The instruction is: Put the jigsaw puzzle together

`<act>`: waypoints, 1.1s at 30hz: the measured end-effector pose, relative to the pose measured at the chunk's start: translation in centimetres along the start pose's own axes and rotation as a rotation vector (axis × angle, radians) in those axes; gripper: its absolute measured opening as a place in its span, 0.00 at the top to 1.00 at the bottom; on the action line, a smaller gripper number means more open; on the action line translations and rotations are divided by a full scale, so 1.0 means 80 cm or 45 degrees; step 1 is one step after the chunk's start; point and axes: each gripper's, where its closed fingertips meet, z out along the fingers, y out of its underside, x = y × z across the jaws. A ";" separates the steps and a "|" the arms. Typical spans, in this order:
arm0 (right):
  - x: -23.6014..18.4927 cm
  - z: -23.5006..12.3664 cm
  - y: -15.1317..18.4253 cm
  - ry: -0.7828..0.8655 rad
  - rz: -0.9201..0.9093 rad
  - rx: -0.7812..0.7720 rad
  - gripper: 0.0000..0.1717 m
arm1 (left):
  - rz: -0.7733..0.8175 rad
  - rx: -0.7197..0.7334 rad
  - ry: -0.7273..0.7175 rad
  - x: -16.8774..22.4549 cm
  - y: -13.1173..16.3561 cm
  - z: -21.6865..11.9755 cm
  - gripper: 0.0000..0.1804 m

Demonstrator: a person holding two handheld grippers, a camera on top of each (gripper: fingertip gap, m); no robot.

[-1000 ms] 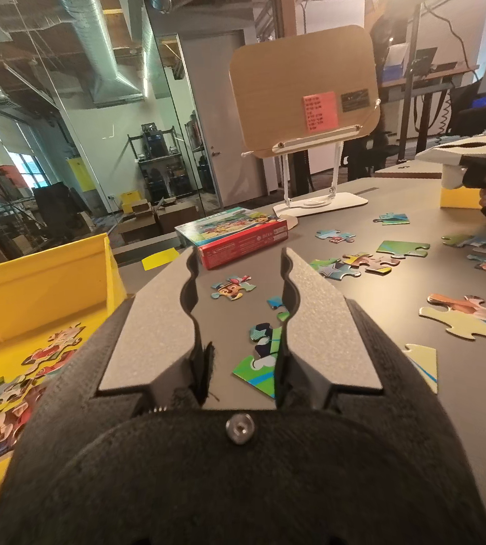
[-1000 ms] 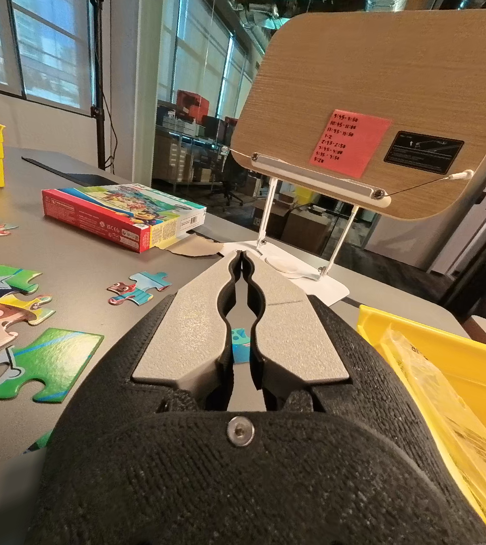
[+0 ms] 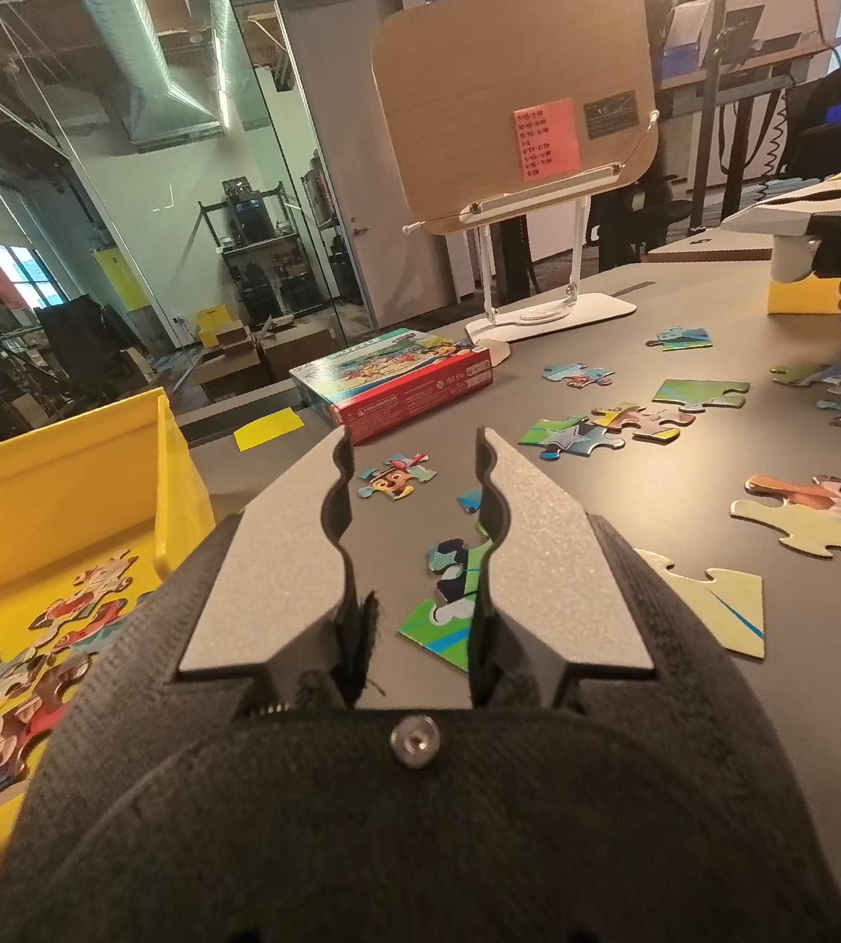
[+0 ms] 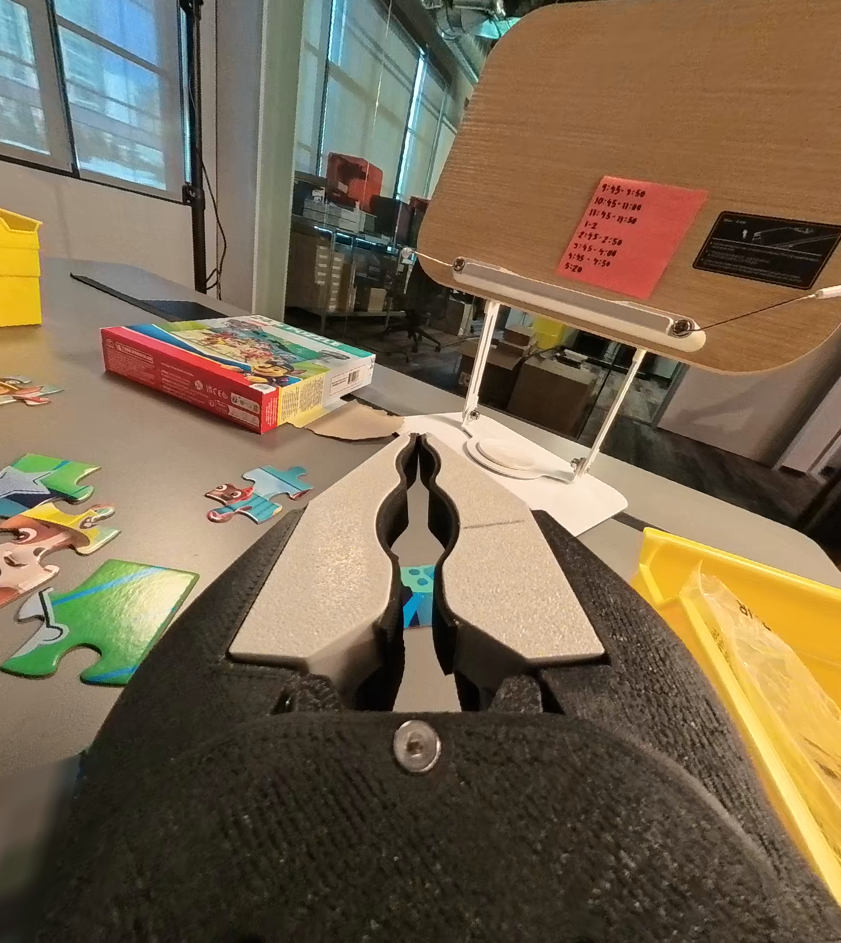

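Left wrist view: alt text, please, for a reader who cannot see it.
The left tool hangs open over a grey table strewn with puzzle pieces, nothing in its grasp. A yellow bin of pieces sits left, a puzzle box ahead.

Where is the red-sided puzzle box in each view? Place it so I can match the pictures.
Left wrist view: puzzle box lies just beyond the open left claw, centre frame.
Right wrist view: puzzle box lies left of centre, beyond the shut right claw.
Shared landmark: the wooden book stand.
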 end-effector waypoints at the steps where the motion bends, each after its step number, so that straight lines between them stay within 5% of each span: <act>1: 0.000 0.000 0.000 0.000 0.001 0.000 1.00 | -0.001 0.001 -0.002 0.000 0.000 0.000 0.74; 33: 0.000 0.000 0.000 -0.002 0.007 0.002 1.00 | -0.010 -0.005 -0.005 -0.001 0.001 0.001 0.73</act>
